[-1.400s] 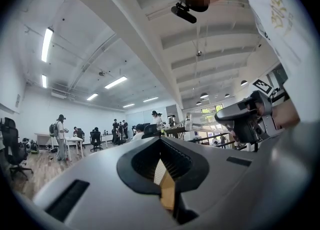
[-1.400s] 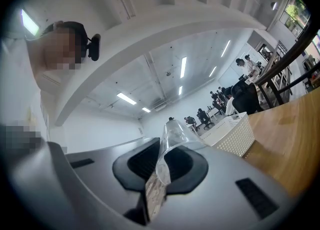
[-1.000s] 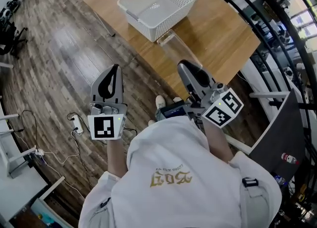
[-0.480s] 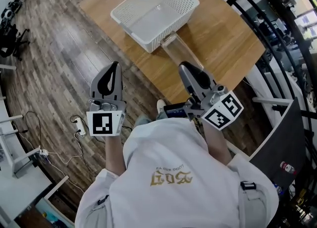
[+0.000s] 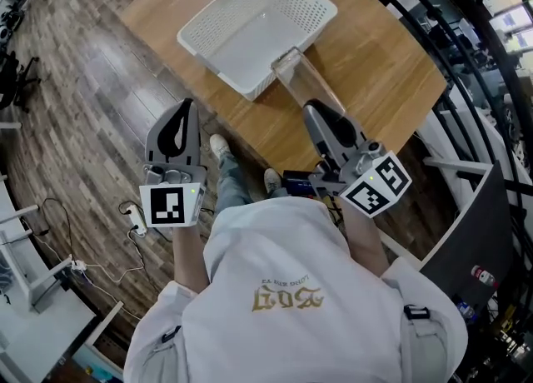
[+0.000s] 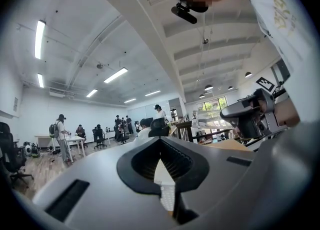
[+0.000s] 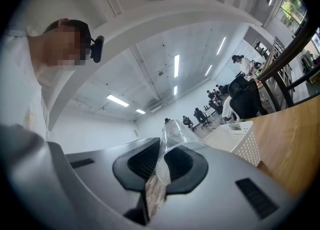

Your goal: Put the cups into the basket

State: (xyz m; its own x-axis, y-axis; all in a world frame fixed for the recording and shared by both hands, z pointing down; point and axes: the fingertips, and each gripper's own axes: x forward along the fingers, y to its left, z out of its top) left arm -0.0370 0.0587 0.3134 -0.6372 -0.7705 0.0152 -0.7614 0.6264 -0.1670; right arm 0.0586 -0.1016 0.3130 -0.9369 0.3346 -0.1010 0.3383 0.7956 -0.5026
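Note:
A white perforated basket [image 5: 218, 0] stands empty on the wooden table [image 5: 375, 48]; it also shows in the right gripper view as the basket [image 7: 235, 139]. My right gripper [image 5: 321, 115] is shut on a clear plastic cup [image 5: 301, 83], which lies on its side pointing at the basket, its far end at the basket's near rim. In the right gripper view the cup [image 7: 172, 134] sticks out from between the jaws of the right gripper [image 7: 156, 176]. My left gripper [image 5: 185, 113] hangs over the floor left of the table; the left gripper [image 6: 167, 194] has its jaws together and empty.
Dark wood floor [image 5: 92, 82] lies left of the table. A power strip with cables [image 5: 132, 208] sits on the floor at lower left. Black curved railings [image 5: 466, 57] run along the right side. The person's shoes [image 5: 220, 146] stand at the table edge.
The person has stepped toward the table. The right gripper with the cup has come closer to the basket's near rim. The left gripper stays shut beside it.

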